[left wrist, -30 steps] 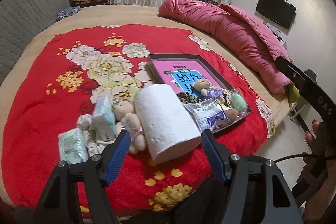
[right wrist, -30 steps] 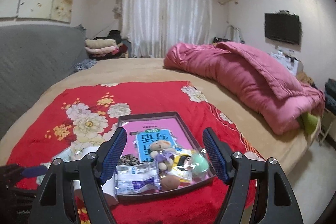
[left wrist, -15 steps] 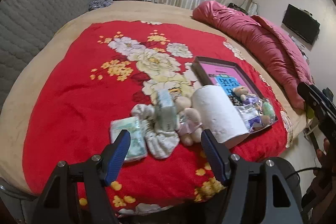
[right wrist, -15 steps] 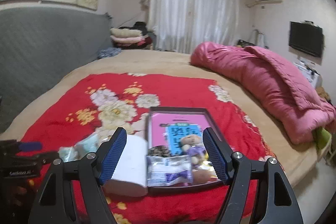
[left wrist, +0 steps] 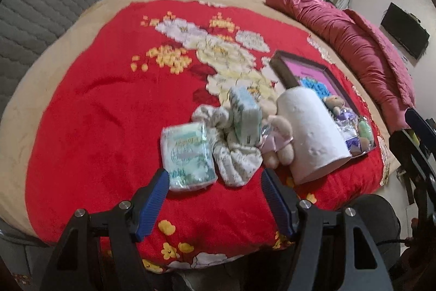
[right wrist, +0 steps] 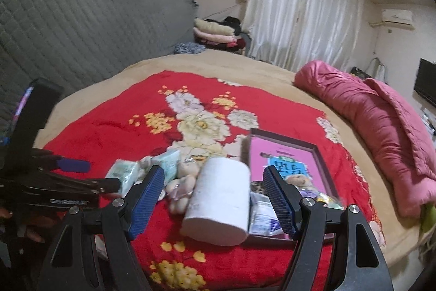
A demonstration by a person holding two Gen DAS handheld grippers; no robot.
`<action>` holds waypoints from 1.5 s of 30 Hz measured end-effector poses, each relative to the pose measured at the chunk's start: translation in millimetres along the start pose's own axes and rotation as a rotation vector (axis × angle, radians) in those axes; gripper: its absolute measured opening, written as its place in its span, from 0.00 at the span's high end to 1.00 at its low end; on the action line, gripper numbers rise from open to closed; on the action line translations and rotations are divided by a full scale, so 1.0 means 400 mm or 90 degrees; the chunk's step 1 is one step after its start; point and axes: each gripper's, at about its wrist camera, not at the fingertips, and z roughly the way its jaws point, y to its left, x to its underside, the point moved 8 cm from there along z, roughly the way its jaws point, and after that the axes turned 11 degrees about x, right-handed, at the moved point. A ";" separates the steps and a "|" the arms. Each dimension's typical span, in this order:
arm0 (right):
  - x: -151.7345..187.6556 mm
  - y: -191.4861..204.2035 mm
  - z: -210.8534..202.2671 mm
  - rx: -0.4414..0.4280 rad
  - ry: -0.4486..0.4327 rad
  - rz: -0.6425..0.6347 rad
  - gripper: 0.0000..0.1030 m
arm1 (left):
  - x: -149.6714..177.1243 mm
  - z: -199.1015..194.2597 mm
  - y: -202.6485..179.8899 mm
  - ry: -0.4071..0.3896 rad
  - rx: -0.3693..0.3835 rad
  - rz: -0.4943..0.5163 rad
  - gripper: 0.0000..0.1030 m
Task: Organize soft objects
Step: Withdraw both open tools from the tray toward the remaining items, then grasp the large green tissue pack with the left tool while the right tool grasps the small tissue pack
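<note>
On the blanket (left wrist: 103, 111) in front of me I see a row of things. Farthest left lies a tissue pack (left wrist: 188, 154). Right of it sits a scrunchie (left wrist: 234, 162), with a second pack (left wrist: 244, 113) leaning on its far side. Next right comes a plush toy (left wrist: 278, 146), touching the paper roll (left wrist: 310, 132), which lies on its side. The roll's right flank rests against a tray (left wrist: 283, 70). In the tray a book (right wrist: 275, 157) lies flat, with a small bear (left wrist: 333, 102) and packets at its near end. The quilt (left wrist: 368, 45) lies behind and right of the tray.
</note>
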 end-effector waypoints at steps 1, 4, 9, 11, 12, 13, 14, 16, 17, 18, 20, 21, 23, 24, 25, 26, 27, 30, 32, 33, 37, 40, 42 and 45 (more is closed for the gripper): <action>0.003 0.005 0.003 -0.002 0.002 -0.003 0.26 | 0.003 0.005 0.004 0.003 0.000 -0.002 0.33; 0.012 0.019 0.016 -0.007 0.010 -0.009 0.26 | 0.008 0.015 0.018 0.010 -0.006 -0.009 0.33; 0.024 0.033 0.044 -0.014 0.025 -0.012 0.26 | 0.009 0.034 0.044 0.017 -0.023 -0.024 0.33; 0.028 0.038 0.052 -0.017 0.028 -0.016 0.26 | 0.010 0.045 0.056 0.020 -0.032 -0.035 0.33; 0.031 0.041 0.057 -0.018 0.030 -0.019 0.26 | 0.010 0.049 0.061 0.020 -0.034 -0.040 0.33; 0.034 0.045 0.063 -0.019 0.032 -0.022 0.26 | 0.010 0.056 0.067 0.021 -0.036 -0.045 0.33; 0.037 0.050 0.069 -0.020 0.034 -0.025 0.26 | 0.010 0.062 0.071 0.023 -0.037 -0.049 0.33; 0.036 0.059 0.081 -0.024 0.036 -0.028 0.26 | 0.008 0.076 0.078 0.028 -0.035 -0.057 0.33; 0.036 0.065 0.087 -0.027 0.038 -0.029 0.26 | 0.006 0.083 0.081 0.029 -0.032 -0.062 0.33; 0.036 0.068 0.091 -0.029 0.039 -0.030 0.26 | 0.005 0.088 0.084 0.029 -0.033 -0.065 0.33; 0.035 0.074 0.099 -0.034 0.040 -0.030 0.26 | 0.001 0.100 0.095 0.030 -0.040 -0.070 0.33; 0.035 0.080 0.106 -0.037 0.041 -0.033 0.26 | -0.002 0.108 0.102 0.032 -0.045 -0.072 0.33; 0.036 0.088 0.119 -0.039 0.043 -0.036 0.26 | -0.004 0.124 0.117 0.038 -0.042 -0.085 0.33; 0.035 0.094 0.130 -0.044 0.046 -0.036 0.26 | -0.005 0.133 0.122 0.041 -0.034 -0.095 0.33; 0.034 0.098 0.135 -0.047 0.047 -0.035 0.26 | -0.004 0.137 0.126 0.043 -0.030 -0.102 0.33; 0.030 0.104 0.144 -0.051 0.048 -0.035 0.26 | -0.005 0.145 0.131 0.046 -0.026 -0.111 0.33; 0.028 0.110 0.148 -0.053 0.048 -0.037 0.26 | -0.004 0.150 0.134 0.047 -0.024 -0.114 0.33; 0.015 0.141 0.175 -0.068 0.051 -0.046 0.26 | -0.007 0.165 0.138 0.050 -0.030 -0.115 0.33; 0.010 0.165 0.197 -0.080 0.059 -0.052 0.26 | -0.010 0.172 0.139 0.051 -0.036 -0.111 0.33; 0.010 0.175 0.206 -0.085 0.064 -0.055 0.26 | -0.010 0.174 0.139 0.051 -0.037 -0.110 0.33; 0.017 0.211 0.266 -0.099 0.098 -0.064 0.26 | -0.011 0.177 0.156 0.050 -0.033 -0.121 0.35; 0.023 0.217 0.303 -0.114 0.129 -0.046 0.26 | -0.011 0.174 0.165 0.049 -0.025 -0.128 0.39; 0.023 0.220 0.324 -0.119 0.140 -0.038 0.26 | -0.010 0.174 0.167 0.051 -0.029 -0.121 0.43; 0.021 0.231 0.351 -0.124 0.152 -0.040 0.26 | -0.008 0.175 0.171 0.053 -0.034 -0.113 0.46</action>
